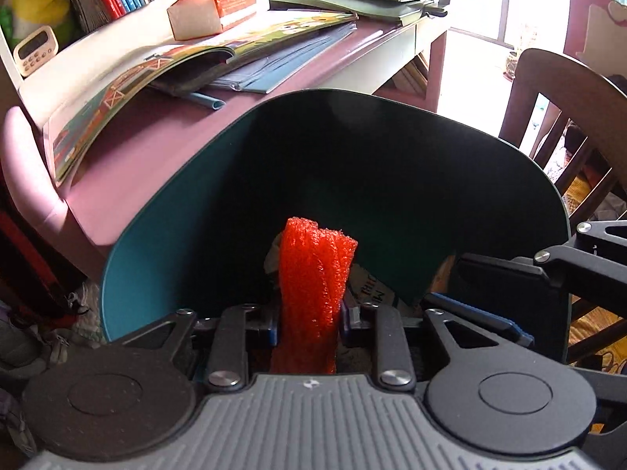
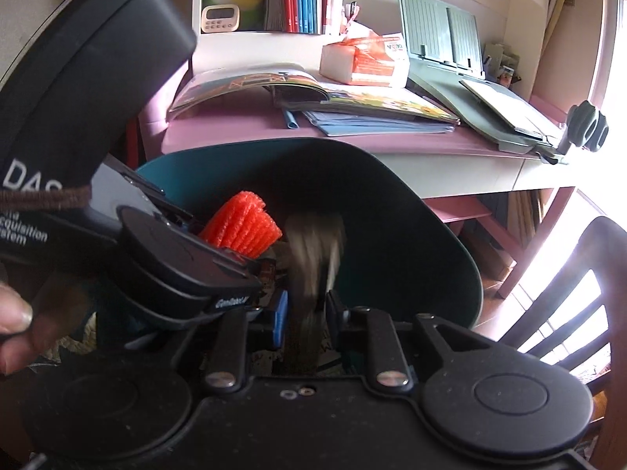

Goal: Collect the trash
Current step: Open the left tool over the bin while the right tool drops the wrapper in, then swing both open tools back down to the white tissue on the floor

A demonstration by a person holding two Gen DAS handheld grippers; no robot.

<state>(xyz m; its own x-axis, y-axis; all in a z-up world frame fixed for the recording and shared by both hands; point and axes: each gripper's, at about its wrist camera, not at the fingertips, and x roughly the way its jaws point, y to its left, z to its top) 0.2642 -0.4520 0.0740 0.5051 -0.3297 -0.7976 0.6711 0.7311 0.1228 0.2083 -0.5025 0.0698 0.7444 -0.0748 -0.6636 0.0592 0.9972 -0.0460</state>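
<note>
- Seeing my left claw point(image 1: 307, 329) in the left wrist view, clamped on a rolled piece of orange foam netting point(image 1: 311, 293); blue pads press both sides of it.
- Foam sticks up past the fingertips, inside the mouth of a teal bin point(image 1: 164, 235).
- Printed paper scraps point(image 1: 366, 286) lie in the bin behind the foam.
- Right claw point(image 1: 482, 305) enters from the right, reaching into the same bin.
- Pink worktop point(image 1: 156, 145) behind the bin carries an open picture book point(image 1: 188, 62) and a tissue box point(image 1: 211, 11).
- Right wrist view: right claw point(image 2: 307, 313) grips a brownish-grey strip point(image 2: 313, 266), motion-blurred; can't tell what it is. Fingers sit close on either side of it.
- Strip hangs over the bin point(image 2: 431, 235) opening.
- Left claw body crosses from the left, the orange foam point(image 2: 243, 227) poking out of it, just beside the blurred strip.
- A hand point(image 2: 15, 325) shows at the left edge.
- Wooden chair point(image 2: 568, 313) stands to the right.
</note>
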